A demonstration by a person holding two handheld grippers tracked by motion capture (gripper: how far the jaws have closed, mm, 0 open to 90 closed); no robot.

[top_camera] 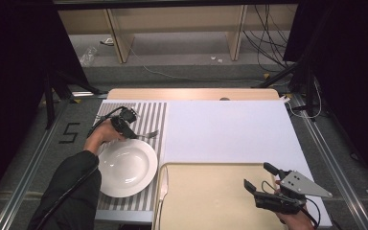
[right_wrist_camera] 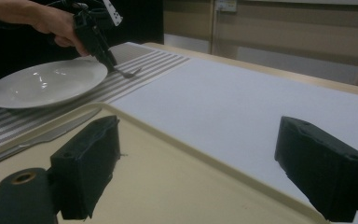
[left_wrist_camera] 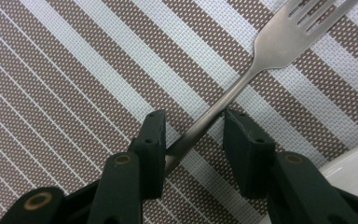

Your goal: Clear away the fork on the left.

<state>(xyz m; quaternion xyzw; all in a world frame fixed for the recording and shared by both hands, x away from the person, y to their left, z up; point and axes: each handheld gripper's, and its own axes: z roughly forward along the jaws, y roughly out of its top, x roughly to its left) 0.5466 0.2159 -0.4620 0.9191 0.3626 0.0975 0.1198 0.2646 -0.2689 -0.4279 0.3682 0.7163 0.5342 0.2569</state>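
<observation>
A metal fork lies on the striped placemat, tines toward the upper right of the left gripper view. My left gripper points down over the fork's handle, which runs slantwise between the jaws with room on both sides; the jaws stand open. From above, my left gripper is just beyond the white plate, at the fork. My right gripper hovers open and empty over the beige tray at the near right. Its own view has the left gripper far off beside the plate.
A knife lies along the tray's left rim, beside the plate. A white board covers the table's middle and right. Beyond the far edge are wooden shelf legs and loose cables on the floor.
</observation>
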